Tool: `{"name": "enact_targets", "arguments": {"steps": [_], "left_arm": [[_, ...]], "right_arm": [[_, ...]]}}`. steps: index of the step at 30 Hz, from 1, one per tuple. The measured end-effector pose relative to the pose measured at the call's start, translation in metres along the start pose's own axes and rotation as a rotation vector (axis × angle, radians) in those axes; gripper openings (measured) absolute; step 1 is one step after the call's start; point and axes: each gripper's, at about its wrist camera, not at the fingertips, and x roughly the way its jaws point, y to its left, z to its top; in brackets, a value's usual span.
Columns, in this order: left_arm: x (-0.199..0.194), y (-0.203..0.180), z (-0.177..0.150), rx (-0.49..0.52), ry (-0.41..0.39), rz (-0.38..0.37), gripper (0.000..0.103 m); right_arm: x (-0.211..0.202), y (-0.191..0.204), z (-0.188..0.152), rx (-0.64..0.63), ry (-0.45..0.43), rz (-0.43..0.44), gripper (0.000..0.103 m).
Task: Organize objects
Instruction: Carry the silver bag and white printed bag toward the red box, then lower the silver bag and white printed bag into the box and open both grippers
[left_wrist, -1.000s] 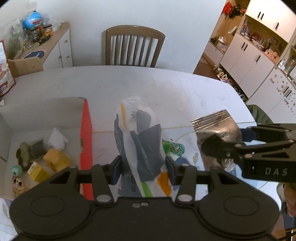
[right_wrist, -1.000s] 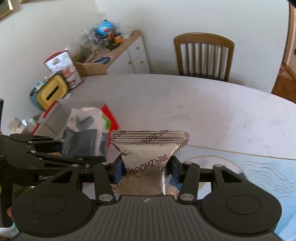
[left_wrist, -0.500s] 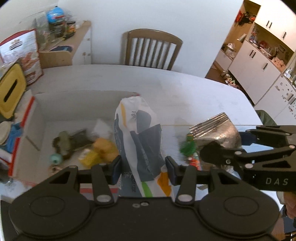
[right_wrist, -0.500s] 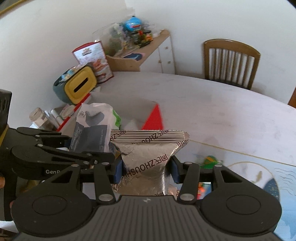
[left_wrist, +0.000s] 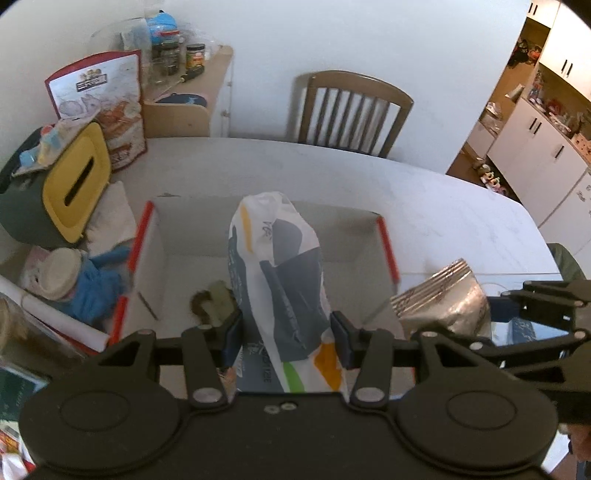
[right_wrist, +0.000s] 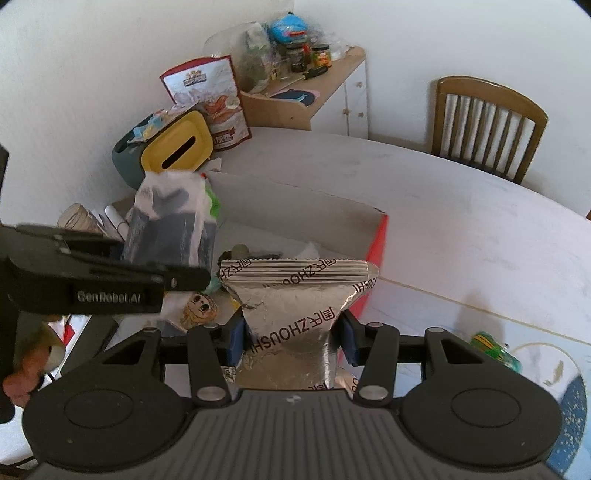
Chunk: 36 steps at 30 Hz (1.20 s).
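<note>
Matte black left tool with blue finger pads, silver screws, two round discs. Right tool likewise, ribbed grey housing. "GenRobot.AI" lettering in white; bare skin beneath.

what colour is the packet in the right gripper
Silver foil with dark lettering and striped top seal, clearest in the right wrist view.

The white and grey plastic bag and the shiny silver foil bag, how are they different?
The white and grey plastic bag is soft, with orange and green patches; the shiny silver foil bag is crinkly, with dark letters. The plastic bag sits in the left gripper, over the open cardboard box; the foil bag sits in the right gripper, at the box's red edge. Both are held upright, pinched between two fingers.
</note>
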Motion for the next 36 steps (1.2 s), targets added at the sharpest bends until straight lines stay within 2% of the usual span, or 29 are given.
{"name": "enact_targets", "arguments": {"steps": [9, 20, 36], "left_arm": [[0.037, 0.035, 0.015, -0.001, 0.056, 0.080, 0.048], [0.080, 0.046, 0.024, 0.048, 0.133, 0.087, 0.048], [0.122, 0.053, 0.023, 0.065, 0.224, 0.079, 0.048]], "right_arm": [[0.049, 0.018, 0.026, -0.008, 0.021, -0.054, 0.049], [0.113, 0.018, 0.044, -0.004, 0.081, -0.068, 0.049], [0.165, 0.013, 0.052, -0.045, 0.171, -0.104, 0.049]]}}
